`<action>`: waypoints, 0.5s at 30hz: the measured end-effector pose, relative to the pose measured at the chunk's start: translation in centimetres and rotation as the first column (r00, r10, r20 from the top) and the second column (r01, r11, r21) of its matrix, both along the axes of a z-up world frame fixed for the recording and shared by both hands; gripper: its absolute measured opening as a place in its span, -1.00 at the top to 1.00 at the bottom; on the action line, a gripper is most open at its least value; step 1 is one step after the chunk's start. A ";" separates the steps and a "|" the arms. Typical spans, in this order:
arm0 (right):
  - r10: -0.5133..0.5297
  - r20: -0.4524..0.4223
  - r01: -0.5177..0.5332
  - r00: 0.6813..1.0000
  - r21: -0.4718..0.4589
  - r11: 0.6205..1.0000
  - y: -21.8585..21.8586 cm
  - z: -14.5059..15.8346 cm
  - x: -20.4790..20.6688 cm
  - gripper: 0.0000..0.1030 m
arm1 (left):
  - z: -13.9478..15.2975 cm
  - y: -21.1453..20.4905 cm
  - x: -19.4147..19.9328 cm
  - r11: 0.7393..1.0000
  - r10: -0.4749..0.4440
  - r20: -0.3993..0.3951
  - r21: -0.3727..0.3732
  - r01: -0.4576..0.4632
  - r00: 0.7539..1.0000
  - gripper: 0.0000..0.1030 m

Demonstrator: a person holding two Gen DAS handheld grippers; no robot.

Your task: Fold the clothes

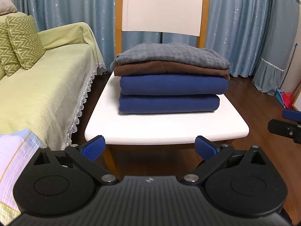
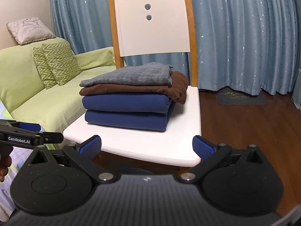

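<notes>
A stack of folded clothes rests on a white chair seat (image 1: 165, 130) (image 2: 131, 146). On top lies a grey garment (image 1: 169, 56) (image 2: 131, 75), under it a brown one (image 1: 169, 70) (image 2: 176, 90), then two folded blue pieces (image 1: 173, 94) (image 2: 126, 111). My left gripper (image 1: 150, 147) is open in front of the seat's front edge, holding nothing. My right gripper (image 2: 146, 146) is also open and empty, just before the same edge. The right gripper's side (image 1: 286, 124) shows at the right of the left wrist view, and the left gripper (image 2: 32, 133) at the left of the right wrist view.
A green-covered sofa (image 1: 37, 86) (image 2: 47, 101) with zigzag cushions (image 1: 20, 43) stands left of the chair. Blue curtains (image 2: 244, 37) hang behind. A dark wooden floor (image 2: 244, 141) with a grey mat (image 2: 242, 98) lies to the right. A pale plaid cloth (image 1: 17, 162) sits near left.
</notes>
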State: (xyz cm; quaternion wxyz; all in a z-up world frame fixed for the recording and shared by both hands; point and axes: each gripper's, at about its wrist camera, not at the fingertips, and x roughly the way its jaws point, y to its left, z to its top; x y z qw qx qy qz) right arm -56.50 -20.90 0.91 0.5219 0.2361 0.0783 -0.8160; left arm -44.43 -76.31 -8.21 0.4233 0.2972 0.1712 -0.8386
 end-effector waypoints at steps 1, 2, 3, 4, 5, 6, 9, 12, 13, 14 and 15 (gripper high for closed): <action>0.000 -0.001 0.000 1.000 0.000 1.000 0.0 0.0 0.0 -0.98 | 0.0 0.0 -0.1 1.000 0.001 0.004 -0.001 -0.001 1.000 -0.98; 0.002 -0.001 -0.002 1.000 -0.001 1.000 -0.1 0.0 0.0 -0.98 | 0.0 0.0 -0.2 1.000 0.001 0.006 -0.001 -0.001 1.000 -0.98; 0.002 -0.001 -0.002 1.000 -0.001 1.000 -0.1 0.1 0.0 -0.98 | 0.0 0.0 -0.3 1.000 0.000 0.008 -0.001 0.000 1.000 -0.98; 0.002 0.000 -0.002 1.000 -0.001 1.000 -0.2 0.1 0.0 -0.98 | 0.0 0.0 -0.3 1.000 0.000 0.009 -0.001 0.000 1.000 -0.98; 0.001 -0.001 -0.001 1.000 0.000 1.000 -0.2 0.1 0.0 -0.98 | 0.0 0.0 -0.4 1.000 -0.001 0.009 0.000 0.001 1.000 -0.98; 0.001 -0.001 -0.001 1.000 0.001 1.000 -0.2 0.1 -0.1 -0.98 | 0.0 0.0 -0.5 1.000 -0.001 0.010 0.001 0.001 1.000 -0.98; -0.001 -0.002 0.001 1.000 0.008 1.000 -0.3 0.2 0.0 -0.98 | 0.1 0.0 -0.6 1.000 -0.002 0.020 -0.001 0.003 1.000 -0.98; -0.006 -0.004 0.006 1.000 0.018 1.000 -0.5 0.2 0.1 -0.98 | 0.1 0.0 -0.6 1.000 -0.007 0.022 -0.003 0.008 1.000 -0.98; -0.008 -0.006 0.008 1.000 0.021 1.000 -0.5 0.3 0.1 -0.98 | 0.2 0.0 -0.6 1.000 -0.009 0.022 -0.003 0.009 1.000 -0.98; -0.007 -0.007 0.007 1.000 0.022 1.000 -0.6 0.3 0.1 -0.98 | 0.2 0.0 -0.6 1.000 -0.011 0.023 -0.004 0.011 1.000 -0.98; -0.007 -0.009 0.007 1.000 0.025 1.000 -0.6 0.4 0.2 -0.98 | 0.2 0.0 -0.6 1.000 -0.013 0.024 -0.004 0.013 1.000 -0.98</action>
